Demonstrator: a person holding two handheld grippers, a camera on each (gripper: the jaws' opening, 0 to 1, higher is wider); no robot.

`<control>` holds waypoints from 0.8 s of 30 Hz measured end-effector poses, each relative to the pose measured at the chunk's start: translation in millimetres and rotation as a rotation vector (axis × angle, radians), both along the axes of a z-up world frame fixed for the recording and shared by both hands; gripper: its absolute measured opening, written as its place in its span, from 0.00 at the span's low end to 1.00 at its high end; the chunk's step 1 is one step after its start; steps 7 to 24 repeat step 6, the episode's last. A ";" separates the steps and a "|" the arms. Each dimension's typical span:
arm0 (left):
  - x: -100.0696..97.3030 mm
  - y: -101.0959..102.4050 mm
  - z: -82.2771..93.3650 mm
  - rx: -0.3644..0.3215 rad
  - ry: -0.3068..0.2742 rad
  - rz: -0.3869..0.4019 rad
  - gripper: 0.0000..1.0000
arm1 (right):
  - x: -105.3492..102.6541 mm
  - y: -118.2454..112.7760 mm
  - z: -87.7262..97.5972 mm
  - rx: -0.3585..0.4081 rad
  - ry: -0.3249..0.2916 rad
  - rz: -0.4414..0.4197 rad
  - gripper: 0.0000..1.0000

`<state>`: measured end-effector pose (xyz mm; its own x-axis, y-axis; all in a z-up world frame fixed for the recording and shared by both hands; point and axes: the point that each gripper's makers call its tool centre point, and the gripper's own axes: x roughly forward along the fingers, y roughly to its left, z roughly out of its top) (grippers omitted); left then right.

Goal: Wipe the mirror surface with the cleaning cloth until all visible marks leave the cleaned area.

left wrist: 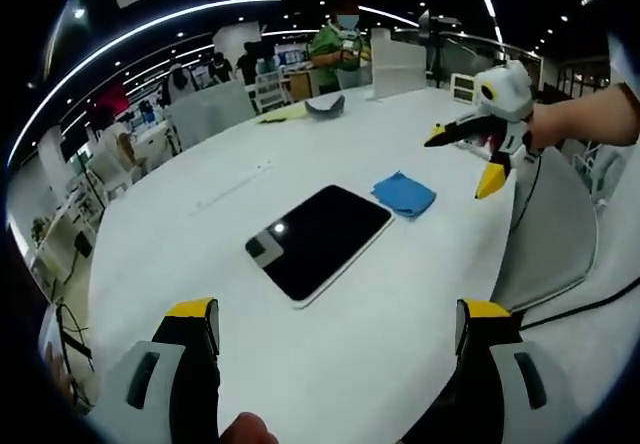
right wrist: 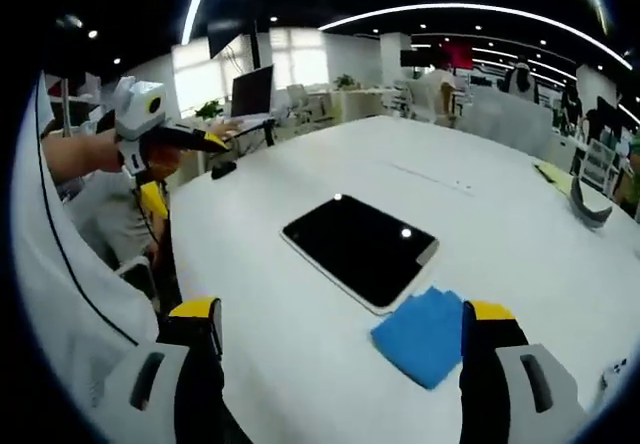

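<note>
White and wide, the table (left wrist: 400,304) stands in a large open office hall with long strip lights on a dark ceiling, and desks and some people far behind.

On this table, close to its middle, lies the cleaning cloth (right wrist: 425,334), a small blue folded square, touching or nearly touching one corner of the mirror (right wrist: 360,247). I judge the cloth to be light, soft and limp; it will fold and slide easily on the smooth table, so it is better to pinch it at a raised fold or at the edge turned away from the mirror, not to press it flat. The mirror is a flat dark rectangle with rounded corners and a pale rim, lying face up and reflecting the ceiling lamps. It looks stiff, slippery and fragile, and it may slide under the wiping unless something steadies it.

The right gripper (right wrist: 340,339) hangs just beside the cloth on the near side, its jaws wide apart and holding nothing. The left gripper (left wrist: 335,329) hovers at the opposite side of the mirror from the cloth, also wide open and empty. Far from the mirror, near the table's far edge, lie a dark curved object (left wrist: 325,107) and a yellow sheet (left wrist: 283,113).
</note>
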<state>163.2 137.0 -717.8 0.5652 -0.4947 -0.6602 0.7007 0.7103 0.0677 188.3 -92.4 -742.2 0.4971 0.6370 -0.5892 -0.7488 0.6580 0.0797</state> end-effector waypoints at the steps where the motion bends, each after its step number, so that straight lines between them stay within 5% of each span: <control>1: -0.1 0.7 -0.8 -0.002 0.002 -0.005 0.99 | -0.7 0.1 -0.2 -0.013 -0.007 0.000 1.00; 5: -3.4 4.2 -0.1 -0.007 0.006 -0.020 0.99 | -0.5 5.2 8.5 0.036 0.008 -0.038 1.00; 24: -4.1 4.8 -0.4 -0.012 0.009 -0.018 0.99 | -1.0 5.9 7.9 0.027 0.024 -0.044 1.00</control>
